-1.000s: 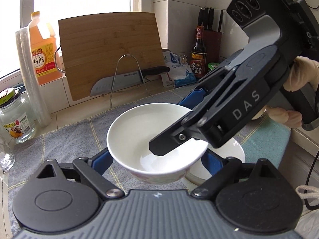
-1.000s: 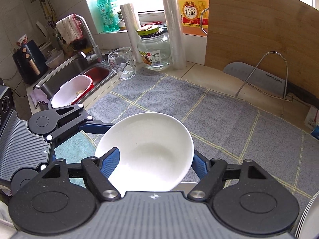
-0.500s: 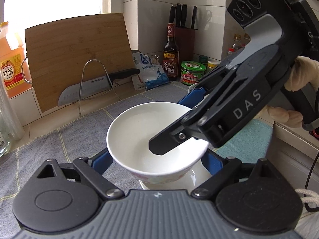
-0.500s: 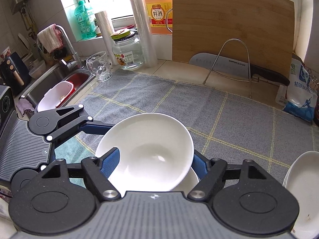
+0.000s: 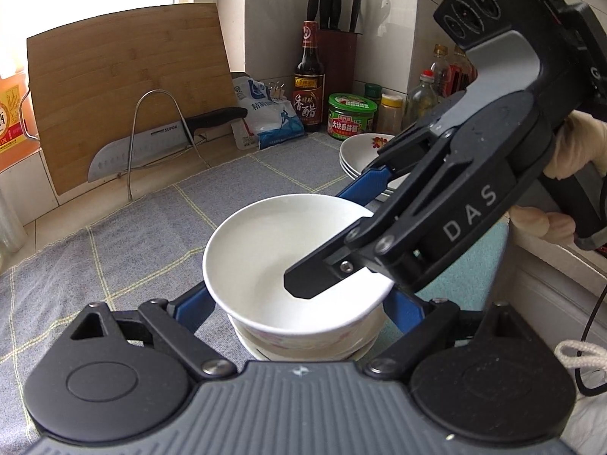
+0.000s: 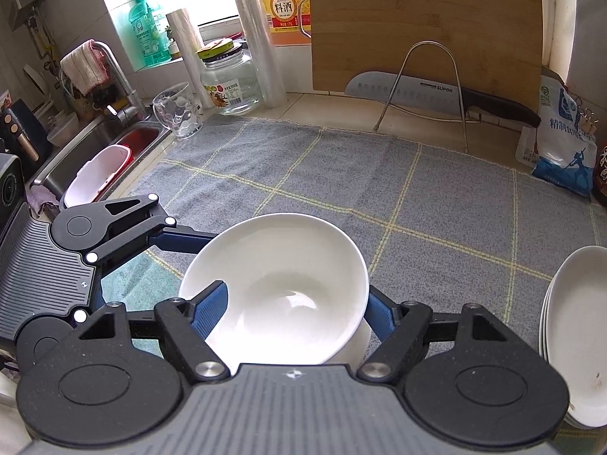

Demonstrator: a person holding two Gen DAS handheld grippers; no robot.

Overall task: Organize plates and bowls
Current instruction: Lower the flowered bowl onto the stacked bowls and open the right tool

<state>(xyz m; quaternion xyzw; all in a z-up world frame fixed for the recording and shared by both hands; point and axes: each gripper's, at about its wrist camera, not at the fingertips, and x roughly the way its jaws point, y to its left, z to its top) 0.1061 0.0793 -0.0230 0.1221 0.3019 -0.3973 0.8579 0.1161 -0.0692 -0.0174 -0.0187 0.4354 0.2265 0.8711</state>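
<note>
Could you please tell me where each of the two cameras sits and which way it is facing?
Left wrist view: sits on the left claw, looking down and forward toward the corner with the bottles; it shows its own blue fingers, the right claw and a gloved hand.
Right wrist view: sits on the right claw, looking down toward the window and sink; the left claw shows at left.
Shared: the white bowl, grey cloth, cutting board, knife and stacked plates.

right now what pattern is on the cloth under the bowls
Grey cloth with a thin yellow grid of lines, clearest in the right wrist view.
</note>
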